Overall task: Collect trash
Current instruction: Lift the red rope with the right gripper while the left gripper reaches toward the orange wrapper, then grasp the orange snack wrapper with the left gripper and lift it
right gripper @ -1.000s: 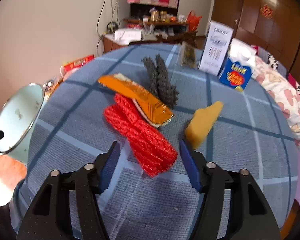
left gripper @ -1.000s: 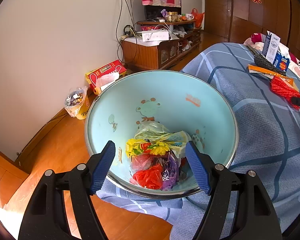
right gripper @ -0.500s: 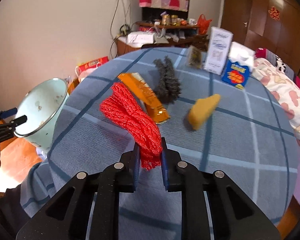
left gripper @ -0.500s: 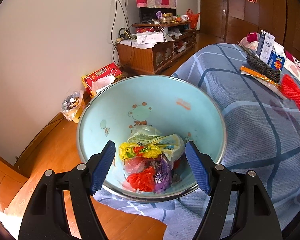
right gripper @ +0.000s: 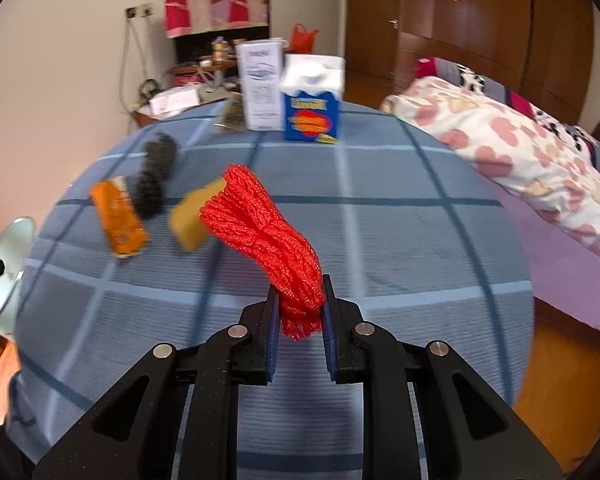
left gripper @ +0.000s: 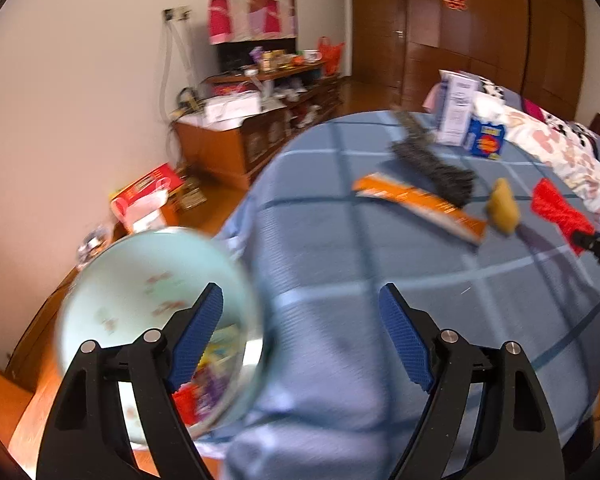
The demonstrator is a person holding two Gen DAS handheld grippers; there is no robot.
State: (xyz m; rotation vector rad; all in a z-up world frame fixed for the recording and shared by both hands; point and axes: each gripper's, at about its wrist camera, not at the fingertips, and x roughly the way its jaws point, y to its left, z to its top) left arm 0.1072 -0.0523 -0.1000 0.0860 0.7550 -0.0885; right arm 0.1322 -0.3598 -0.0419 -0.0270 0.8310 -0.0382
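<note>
Your right gripper (right gripper: pixel 299 308) is clamped on the near end of the red mesh bundle (right gripper: pixel 262 226), which juts up clear of the blue checked cloth (right gripper: pixel 400 240). Your left gripper (left gripper: pixel 300 332) has just been opening and stands wide, nothing between its pads. The pale blue bin (left gripper: pixel 112 280), trash inside, sits low at the cloth's left edge. Orange wrapper (right gripper: pixel 118 218), yellow sponge (right gripper: pixel 190 218) and dark scrubber (right gripper: pixel 154 178) lie left of the bundle.
</note>
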